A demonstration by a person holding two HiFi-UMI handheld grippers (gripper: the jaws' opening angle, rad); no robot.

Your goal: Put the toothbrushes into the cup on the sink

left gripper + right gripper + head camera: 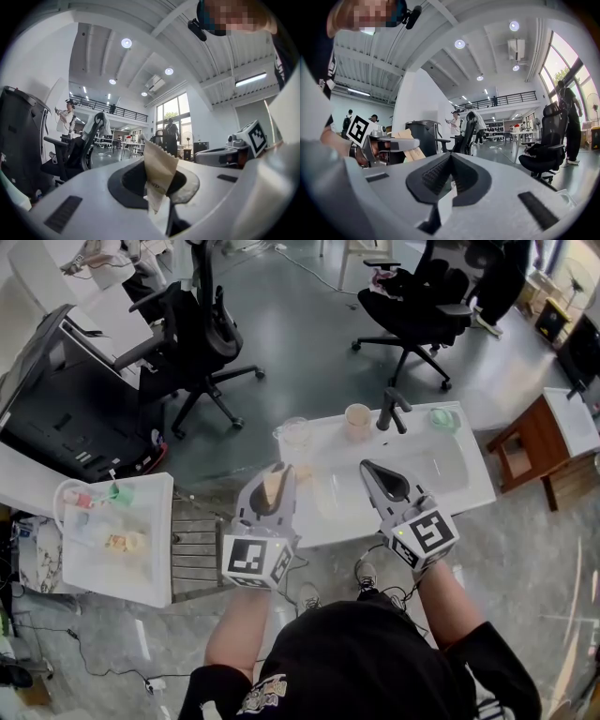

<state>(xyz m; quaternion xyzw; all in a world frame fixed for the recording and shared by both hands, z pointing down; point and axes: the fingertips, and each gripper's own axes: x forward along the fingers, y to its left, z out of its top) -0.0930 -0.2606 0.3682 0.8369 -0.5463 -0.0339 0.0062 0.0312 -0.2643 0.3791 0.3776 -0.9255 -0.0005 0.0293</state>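
left tool (277, 476) clamped on paper packet (159, 164), prob wrapped toothbrush, upright over sink (450, 470) front edge. right tool (386, 479) jaws together, empty. cup (357, 421) at back, beside tap (392, 411). carry fwd, aim packet end into cup mouth, release only once inside.

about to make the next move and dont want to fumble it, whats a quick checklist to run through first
1. Left tool gripping the paper packet: ok, jaws closed on it.
2. Toothbrush inside that packet: cannot tell.
3. Right tool free to help: ok, shut and empty.
4. Paper cup upright on the sink: ok.
5. Cup's inside empty: cannot tell.
6. Faucet clear of the cup: not ok, it stands close beside it.
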